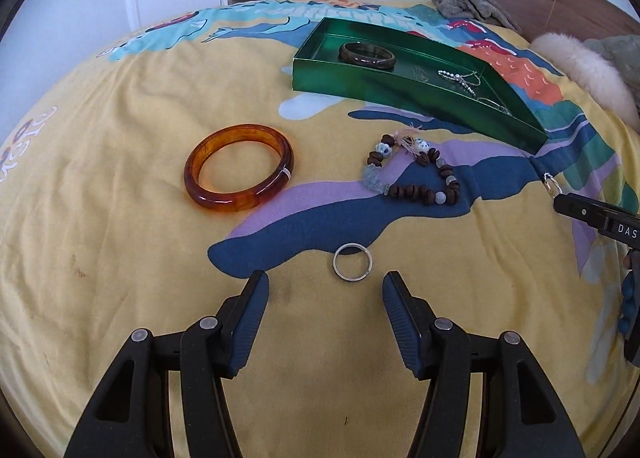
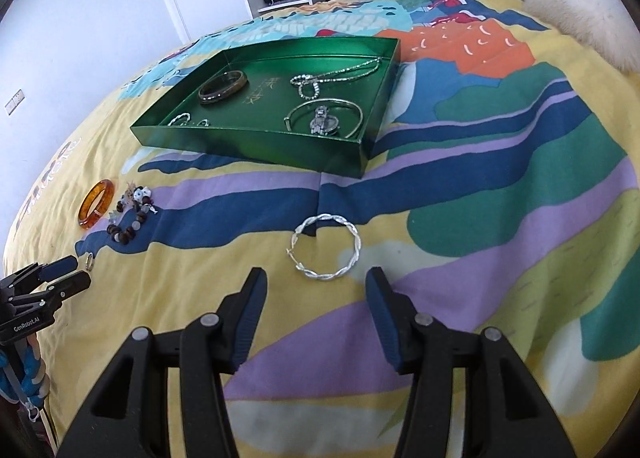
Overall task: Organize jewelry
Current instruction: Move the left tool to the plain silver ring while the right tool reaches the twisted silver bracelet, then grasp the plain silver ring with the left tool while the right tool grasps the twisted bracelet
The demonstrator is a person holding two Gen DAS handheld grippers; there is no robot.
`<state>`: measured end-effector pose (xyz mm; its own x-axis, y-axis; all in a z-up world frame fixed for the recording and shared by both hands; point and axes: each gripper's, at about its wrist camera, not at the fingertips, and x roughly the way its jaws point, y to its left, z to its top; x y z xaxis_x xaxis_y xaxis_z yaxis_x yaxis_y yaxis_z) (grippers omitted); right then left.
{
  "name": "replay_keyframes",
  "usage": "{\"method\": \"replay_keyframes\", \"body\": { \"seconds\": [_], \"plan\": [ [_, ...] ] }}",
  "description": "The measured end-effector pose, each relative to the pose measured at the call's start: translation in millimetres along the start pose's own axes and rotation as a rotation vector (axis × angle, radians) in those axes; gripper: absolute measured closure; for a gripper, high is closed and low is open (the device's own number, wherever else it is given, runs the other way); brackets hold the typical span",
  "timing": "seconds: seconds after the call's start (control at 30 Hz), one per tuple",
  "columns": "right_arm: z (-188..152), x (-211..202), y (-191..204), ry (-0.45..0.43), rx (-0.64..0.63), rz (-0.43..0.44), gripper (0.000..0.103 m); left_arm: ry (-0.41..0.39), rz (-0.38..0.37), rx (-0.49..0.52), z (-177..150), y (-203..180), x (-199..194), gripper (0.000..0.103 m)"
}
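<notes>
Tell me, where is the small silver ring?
The small silver ring lies on the bedspread just ahead of the left tongs, below the beaded bracelet.

A: Left wrist view? Low over the bed [image 1: 120, 217], angled down past its claw [image 1: 324, 298], ring [image 1: 352, 262] near.
B: Right the same, further right. Both share the tray [image 2: 256, 141], bangle [image 2: 96, 207], beads [image 2: 128, 225].
</notes>
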<state>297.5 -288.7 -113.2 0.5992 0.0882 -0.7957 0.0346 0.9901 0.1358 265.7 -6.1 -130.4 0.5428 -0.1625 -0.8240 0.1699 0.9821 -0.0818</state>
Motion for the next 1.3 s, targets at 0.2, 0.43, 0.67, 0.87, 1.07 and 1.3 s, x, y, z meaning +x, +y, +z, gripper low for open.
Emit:
{"method": "replay_keyframes", "body": {
  "seconds": [0.2, 0.43, 0.67, 0.87, 1.07, 1.3],
  "plan": [
    [6.6, 12.0, -0.5, 0.004, -0.016, 0.002, 0.051, -0.018, 0.016, 0.029, 2.8, -9.8, 7.2, 0.047],
    [13.6, 22.6, -1.1, 0.007, -0.024, -0.005, 0.051, -0.048, 0.025, 0.050, -0.4, -16.2, 13.8, 0.057],
    [13.0, 27.8, -5.8, -0.018, -0.008, 0.016, 0.051, -0.075, 0.035, 0.048, -2.9, -18.9, 16.4, 0.059],
    [10.3, 27.2, -6.8, -0.034, -0.005, 0.001, 0.063, -0.088, 0.032, 0.054, -5.0, -21.2, 15.2, 0.068],
    [7.1, 25.0, -8.4, -0.050, -0.002, 0.003, 0.063, -0.097, 0.032, 0.082, -7.4, -28.3, 14.1, 0.082],
    [1.2, 17.1, -7.0, -0.077, 0.001, 0.012, 0.064, -0.092, 0.033, 0.073, -7.0, -28.8, 12.3, 0.082]
  ]
}}
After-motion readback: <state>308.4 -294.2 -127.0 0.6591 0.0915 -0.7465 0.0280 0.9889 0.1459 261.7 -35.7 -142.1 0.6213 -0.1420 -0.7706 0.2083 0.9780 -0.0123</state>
